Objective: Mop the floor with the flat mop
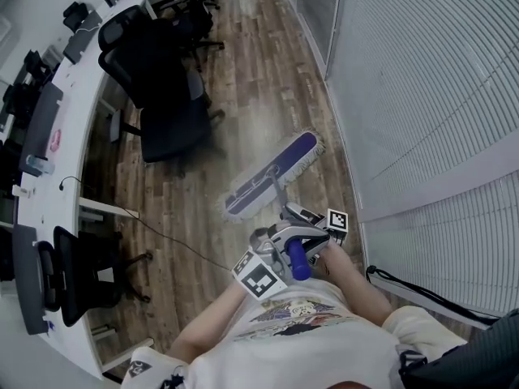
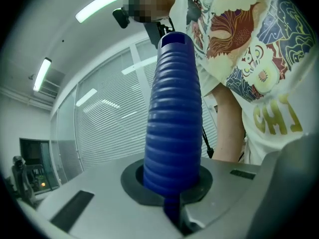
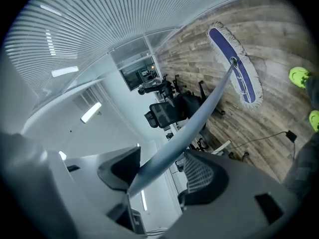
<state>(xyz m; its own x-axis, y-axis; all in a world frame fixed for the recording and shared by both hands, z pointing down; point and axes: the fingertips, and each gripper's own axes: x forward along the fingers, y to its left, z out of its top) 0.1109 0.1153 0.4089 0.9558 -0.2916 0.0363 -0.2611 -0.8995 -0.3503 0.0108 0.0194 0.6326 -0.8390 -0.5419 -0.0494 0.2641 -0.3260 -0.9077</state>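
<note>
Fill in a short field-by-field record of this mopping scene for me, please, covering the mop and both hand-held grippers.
Tool: flat mop with purple pad and white fringe, pad lying on the wooden plank floor
Left hand-held gripper: shut on the ribbed blue handle grip
Right hand-held gripper: shut on the grey metal pole
Surroundings: black office chairs left, white slatted blinds right
</note>
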